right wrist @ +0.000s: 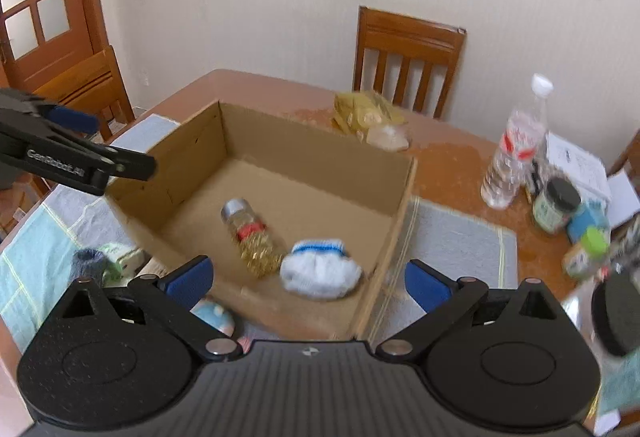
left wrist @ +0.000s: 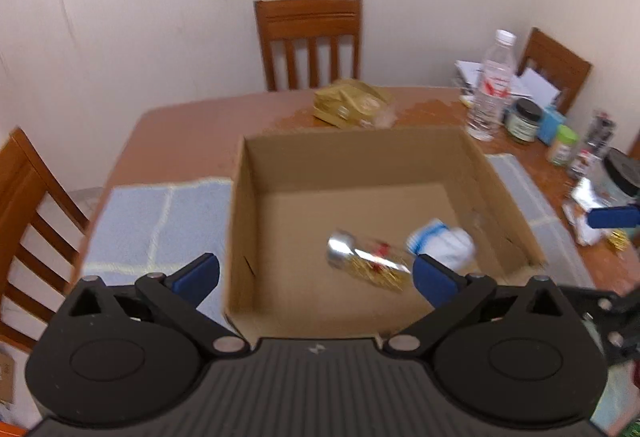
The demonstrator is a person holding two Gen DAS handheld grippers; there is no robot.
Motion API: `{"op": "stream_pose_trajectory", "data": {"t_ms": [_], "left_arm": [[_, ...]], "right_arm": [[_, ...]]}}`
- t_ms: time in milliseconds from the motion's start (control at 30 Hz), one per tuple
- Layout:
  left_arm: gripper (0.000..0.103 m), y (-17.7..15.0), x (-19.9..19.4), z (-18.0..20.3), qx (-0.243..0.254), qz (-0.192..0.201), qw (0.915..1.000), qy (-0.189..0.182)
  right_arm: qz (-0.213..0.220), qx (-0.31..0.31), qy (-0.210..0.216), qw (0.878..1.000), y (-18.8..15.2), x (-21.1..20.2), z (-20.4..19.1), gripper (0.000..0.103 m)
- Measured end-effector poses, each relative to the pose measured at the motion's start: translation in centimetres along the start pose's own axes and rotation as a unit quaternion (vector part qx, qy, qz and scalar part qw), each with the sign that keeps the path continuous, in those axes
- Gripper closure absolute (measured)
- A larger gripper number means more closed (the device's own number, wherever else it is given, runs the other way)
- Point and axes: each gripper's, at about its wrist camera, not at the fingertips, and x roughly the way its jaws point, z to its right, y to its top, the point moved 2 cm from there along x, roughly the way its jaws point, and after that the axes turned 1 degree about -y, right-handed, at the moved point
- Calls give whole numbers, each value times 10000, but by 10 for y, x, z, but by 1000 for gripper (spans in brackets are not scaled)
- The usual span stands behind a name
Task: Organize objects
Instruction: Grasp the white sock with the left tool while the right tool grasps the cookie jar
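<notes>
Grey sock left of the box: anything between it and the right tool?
Nothing visible blocks it. The grey sock lies on the cloth outside the cardboard box, just ahead of the open right tool; a green-white packet touches it.

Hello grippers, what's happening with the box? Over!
Left gripper open, empty. Right gripper open, empty. Cardboard box holds small bottle and white sock. Nothing blocking.

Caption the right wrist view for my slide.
Open right claw above cardboard box holding a small bottle and rolled white sock.
</notes>
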Motion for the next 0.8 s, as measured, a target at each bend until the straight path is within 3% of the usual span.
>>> {"op": "stream_pose_trajectory", "data": {"t_ms": [233, 600, 800], "left_arm": [[1, -53, -26, 6, -526, -48, 9986, -33], [1, -137, -52, 19, -1023, -50, 9925, 668], [1, -175, -49, 27, -1133, -281, 9876, 1050]], "right_arm": [[-27, 65, -136, 9999, -44, -15, 0, 0], [-490, -71, -150, 9987, -121, -5, 1, 0], [-796, -25, 10, 9968, -157, 4, 0, 0]]}}
